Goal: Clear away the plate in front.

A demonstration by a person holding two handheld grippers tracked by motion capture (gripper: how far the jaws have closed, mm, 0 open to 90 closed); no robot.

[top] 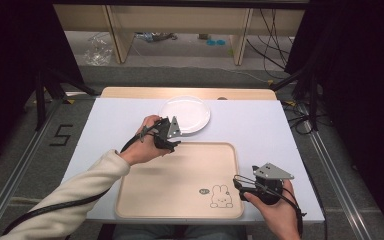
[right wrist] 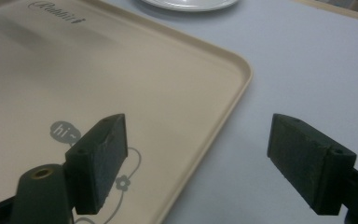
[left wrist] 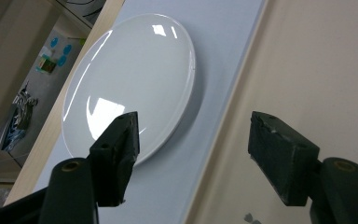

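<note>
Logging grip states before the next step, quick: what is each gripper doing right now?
Left gripper: open, holding nothing, jaws aimed at the near rim of the white plate.
Right gripper: open, holding nothing, jaws straddling the edge of the tray.

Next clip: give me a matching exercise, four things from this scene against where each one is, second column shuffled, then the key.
Things:
1. white plate
2. beige tray
3. left gripper
4. right gripper

Places:
A. at the tray's right edge, near the rabbit drawing
B. on the table, beyond the tray's far edge
C. over the tray's far edge, close to the plate
D. on the near half of the table, in front of the person

Pairs: 1-B, 2-D, 3-C, 4-A
</note>
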